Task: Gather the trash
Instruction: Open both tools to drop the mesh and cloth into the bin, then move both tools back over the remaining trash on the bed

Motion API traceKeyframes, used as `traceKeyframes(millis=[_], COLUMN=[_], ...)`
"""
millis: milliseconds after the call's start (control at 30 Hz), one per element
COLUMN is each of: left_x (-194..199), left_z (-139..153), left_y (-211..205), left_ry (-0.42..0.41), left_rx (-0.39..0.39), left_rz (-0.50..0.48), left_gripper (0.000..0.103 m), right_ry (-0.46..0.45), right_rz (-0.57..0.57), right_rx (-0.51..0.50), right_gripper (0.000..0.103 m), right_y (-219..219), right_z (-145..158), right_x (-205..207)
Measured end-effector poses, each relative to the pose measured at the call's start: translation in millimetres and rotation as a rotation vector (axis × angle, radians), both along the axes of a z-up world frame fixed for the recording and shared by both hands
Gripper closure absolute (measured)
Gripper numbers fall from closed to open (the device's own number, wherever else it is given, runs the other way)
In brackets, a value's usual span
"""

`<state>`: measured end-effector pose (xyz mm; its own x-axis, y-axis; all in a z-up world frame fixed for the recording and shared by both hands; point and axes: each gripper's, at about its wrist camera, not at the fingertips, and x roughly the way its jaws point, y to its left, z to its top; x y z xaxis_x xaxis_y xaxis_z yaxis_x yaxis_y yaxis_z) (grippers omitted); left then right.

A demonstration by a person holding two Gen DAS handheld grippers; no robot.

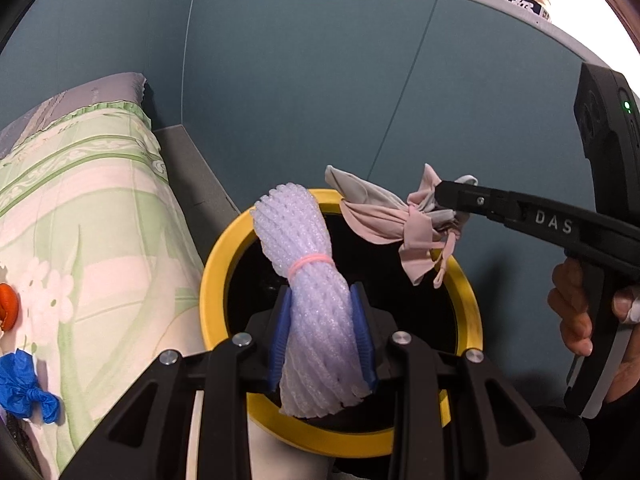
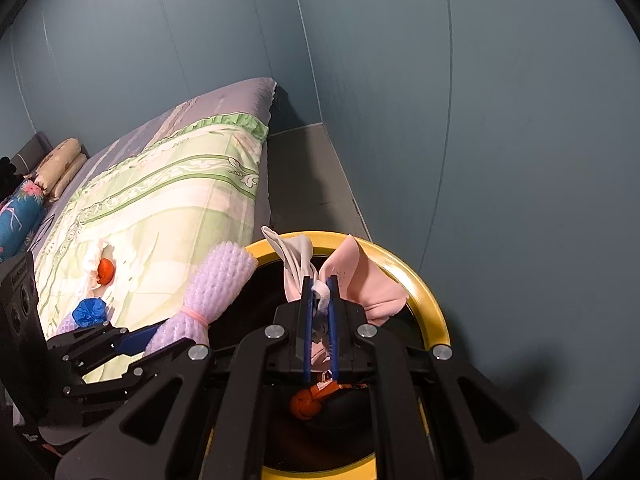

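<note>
— Holding both loads over the yellow-rimmed bin: left gripper clamped on the foam netting bundle, right gripper pinching the pink rag.

— Centre each above the opening before letting go (the rag drapes near the rim), I'd say.

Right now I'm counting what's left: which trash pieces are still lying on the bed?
The blue crumpled glove and the orange-and-white scrap lie on the bedspread; the other two are gripper-held over the bin.

Between the left gripper's ribbed blue pads, a knobbly white foam net roll. Beyond the fingertips, a glossy yellow plastic bin rim. Soft matt pink-grey cloth sits between the right gripper's fingers.
</note>
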<state>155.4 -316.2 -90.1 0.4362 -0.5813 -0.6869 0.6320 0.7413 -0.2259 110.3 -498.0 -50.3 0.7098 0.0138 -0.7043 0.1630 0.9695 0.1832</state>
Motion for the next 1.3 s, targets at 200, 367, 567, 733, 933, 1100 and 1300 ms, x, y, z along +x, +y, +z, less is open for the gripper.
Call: traceKeyframes(millis=[200, 367, 567, 733, 933, 1100, 1300], left_x=[-2.9, 0.8, 10.0, 4.9, 0.8, 1.0, -2.4], left_z=[-5.7, -6.2, -2.4, 3.6, 19.7, 37.2, 61.7], left_y=[-2.0, 4.0, 21.3, 33.5, 57.5, 90.2, 149.5], left_ry=[0.017, 0.020, 0.035, 0.021, -0.014, -0.048, -0.109], left_rx=[-0.002, -0.010, -0.030, -0.039, -0.043, -0.044, -0.035], left_rz=[-0.005, 0.021, 0.059, 0.077, 0.104, 0.149, 0.228], left_gripper=[0.070, 0.047, 0.041, 0.041, 0.040, 0.038, 0.032], right_ry=[0.012, 0.019, 0.025, 0.019, 0.007, -0.024, -0.053], right_rz=[-0.004, -0.019, -0.038, -0.039, -0.024, 0.013, 0.074], right_rx=[0.005, 0.011, 0.015, 0.007, 0.004, -0.004, -0.013], right_gripper=[0.096, 0.096, 0.096, 0.096, 0.095, 0.095, 0.092], right_y=[0.1, -3.6, -5.3, -3.2, 5.0, 20.9, 50.3], right_z=[-4.9, -6.5, -7.2, -1.3, 7.7, 23.0, 39.7], right_x=[4.1, 5.1, 4.9, 4.1, 0.6, -4.7, -2.4])
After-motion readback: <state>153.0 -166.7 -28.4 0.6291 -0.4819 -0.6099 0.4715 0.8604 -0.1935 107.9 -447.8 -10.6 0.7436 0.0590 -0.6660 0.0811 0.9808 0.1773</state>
